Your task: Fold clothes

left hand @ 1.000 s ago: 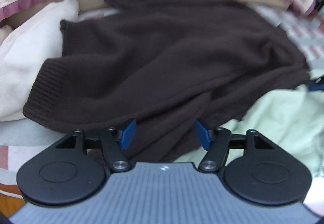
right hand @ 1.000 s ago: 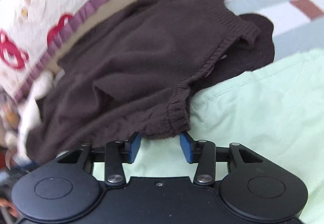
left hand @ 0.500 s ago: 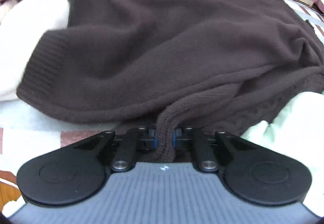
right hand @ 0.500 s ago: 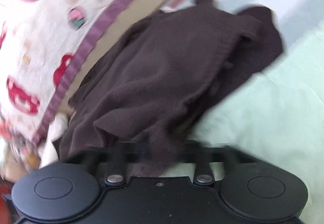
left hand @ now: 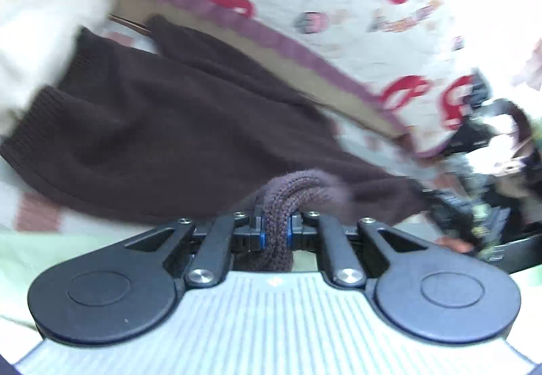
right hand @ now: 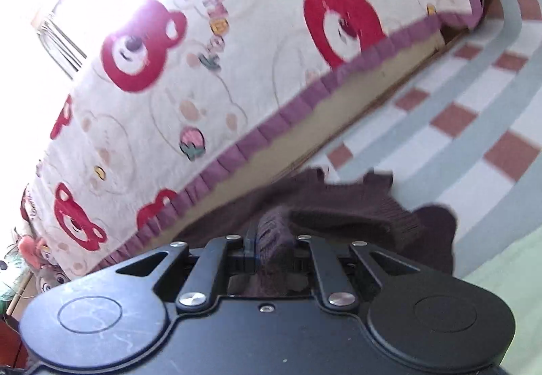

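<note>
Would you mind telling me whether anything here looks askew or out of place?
The brown sweater lies rumpled, not flat; both grippers pinch bunched knit. Otherwise nothing stands out.

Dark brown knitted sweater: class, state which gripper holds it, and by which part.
Both hold the dark brown knitted sweater. The left gripper pinches a bunched ribbed edge; the right gripper pinches another ribbed edge.

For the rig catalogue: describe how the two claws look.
Left claw: black linkage arms with silver pivot screws, two round black discs, blue pads on the fingertips, and a ribbed grey body behind. Right claw: the same black linkage, discs and screws, but a smooth black body, lightly scuffed.
</note>
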The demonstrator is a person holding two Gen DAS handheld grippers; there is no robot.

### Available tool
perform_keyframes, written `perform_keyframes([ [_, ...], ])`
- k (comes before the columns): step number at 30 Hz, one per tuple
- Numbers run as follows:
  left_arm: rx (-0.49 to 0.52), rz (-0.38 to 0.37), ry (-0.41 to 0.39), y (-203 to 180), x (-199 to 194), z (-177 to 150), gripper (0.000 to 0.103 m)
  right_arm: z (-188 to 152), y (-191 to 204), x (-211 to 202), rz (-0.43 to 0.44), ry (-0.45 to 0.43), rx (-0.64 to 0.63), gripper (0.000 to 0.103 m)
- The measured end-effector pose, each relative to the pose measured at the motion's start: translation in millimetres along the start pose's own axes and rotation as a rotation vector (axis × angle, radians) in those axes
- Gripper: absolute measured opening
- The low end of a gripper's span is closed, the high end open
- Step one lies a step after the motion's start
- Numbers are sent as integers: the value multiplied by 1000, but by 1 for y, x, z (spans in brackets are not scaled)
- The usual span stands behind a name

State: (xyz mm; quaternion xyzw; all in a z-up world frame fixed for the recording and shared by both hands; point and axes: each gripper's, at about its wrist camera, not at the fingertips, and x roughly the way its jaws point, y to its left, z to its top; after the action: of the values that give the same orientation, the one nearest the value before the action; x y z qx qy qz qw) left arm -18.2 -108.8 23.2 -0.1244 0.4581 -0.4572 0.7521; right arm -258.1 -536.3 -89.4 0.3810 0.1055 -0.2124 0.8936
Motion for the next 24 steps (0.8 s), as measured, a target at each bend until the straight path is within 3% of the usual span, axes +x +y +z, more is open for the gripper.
perform_keyframes([
  [2, -13, -83, 21, -10, -6, -7, 10, 10, -4, -13, -11, 3, -58, 10],
  [3, -21, -127, 40, -13, -6, -11, 10, 12, -8, -14, -37, 8, -96, 5],
  [5, -58, -160, 102, -15, 6, -26, 12, 11, -16, -10, -127, 61, -166, 4],
  [8, -47, 4, 276, -7, 48, -55, 12, -2, -24, 1, -249, 210, -263, 6],
  [10, -5, 116, 375, -3, 77, -77, 12, -15, -27, 4, -253, 262, -289, 10],
  [13, -91, 90, 465, 6, 104, -97, 14, -27, -33, 9, -232, 316, -269, 13],
  [15, -162, 62, 488, 11, 108, -101, 17, -24, -39, 14, -206, 323, -205, 23],
  [18, -196, 51, 423, 19, 92, -87, 24, -17, -54, 23, -177, 332, -93, 30],
  [21, -238, 45, 263, 31, 62, -62, 41, -10, -77, 36, -173, 337, 25, 44],
  [24, -287, 48, 95, 46, 27, -42, 51, -5, -96, 55, -193, 345, 96, 48],
])
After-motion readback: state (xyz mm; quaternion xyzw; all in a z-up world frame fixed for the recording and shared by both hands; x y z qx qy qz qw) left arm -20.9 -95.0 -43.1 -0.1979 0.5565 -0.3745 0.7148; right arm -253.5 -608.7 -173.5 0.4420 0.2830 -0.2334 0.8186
